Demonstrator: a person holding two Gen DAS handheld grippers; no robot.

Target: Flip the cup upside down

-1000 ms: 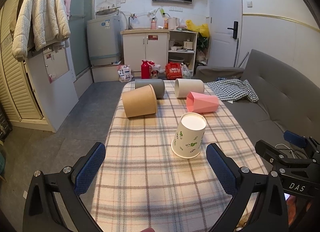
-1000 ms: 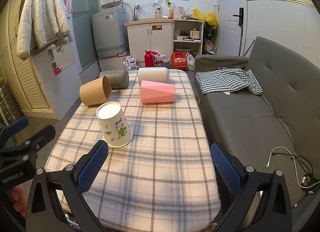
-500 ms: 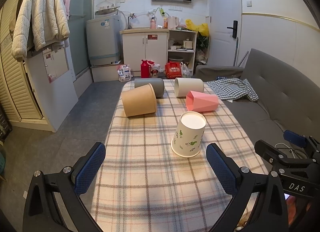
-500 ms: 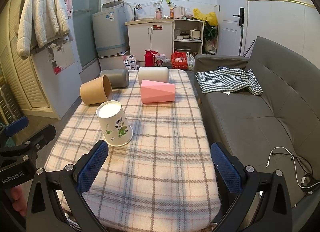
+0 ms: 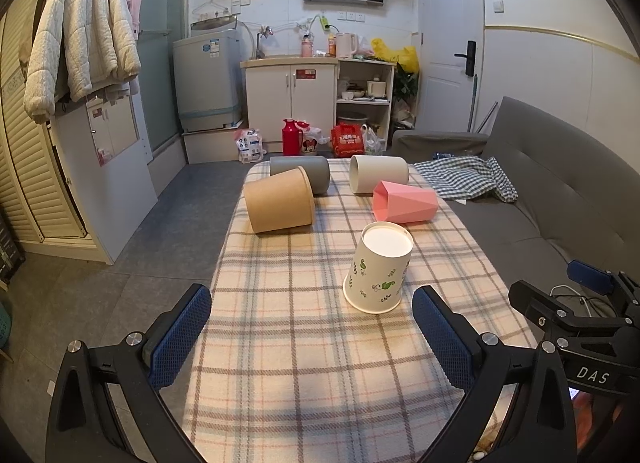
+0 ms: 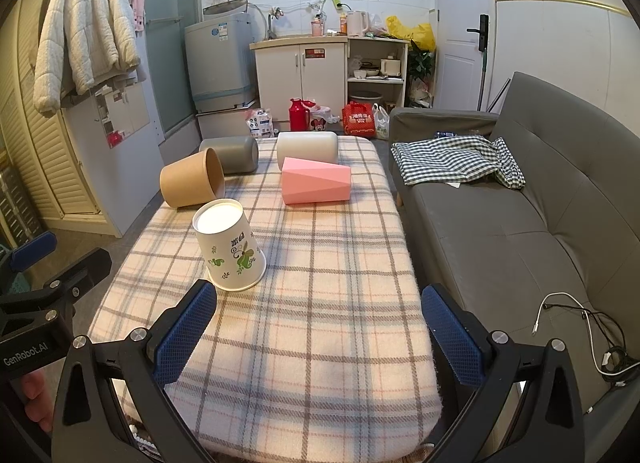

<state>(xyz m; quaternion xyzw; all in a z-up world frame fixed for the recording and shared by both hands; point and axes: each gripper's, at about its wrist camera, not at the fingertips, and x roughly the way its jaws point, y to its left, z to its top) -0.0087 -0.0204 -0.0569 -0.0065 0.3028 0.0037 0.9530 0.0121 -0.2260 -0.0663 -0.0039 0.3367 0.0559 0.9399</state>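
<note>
A white paper cup with green leaf print (image 5: 378,267) (image 6: 229,245) stands upside down, rim on the plaid tablecloth (image 5: 304,343). A brown paper cup (image 5: 279,204) (image 6: 192,180), a dark grey cup (image 5: 302,172) (image 6: 231,153), a light grey cup (image 5: 378,174) (image 6: 307,146) and a pink faceted cup (image 5: 405,202) (image 6: 316,186) lie on their sides farther back. My left gripper (image 5: 312,335) is open and empty, short of the white cup. My right gripper (image 6: 318,333) is open and empty, near the table's front edge.
A grey sofa (image 6: 520,223) runs along the table's right side with a checked cloth (image 6: 456,157) on it. A white cable (image 6: 580,327) lies on the sofa seat. White cabinets (image 5: 292,103) and bags stand on the floor beyond the table.
</note>
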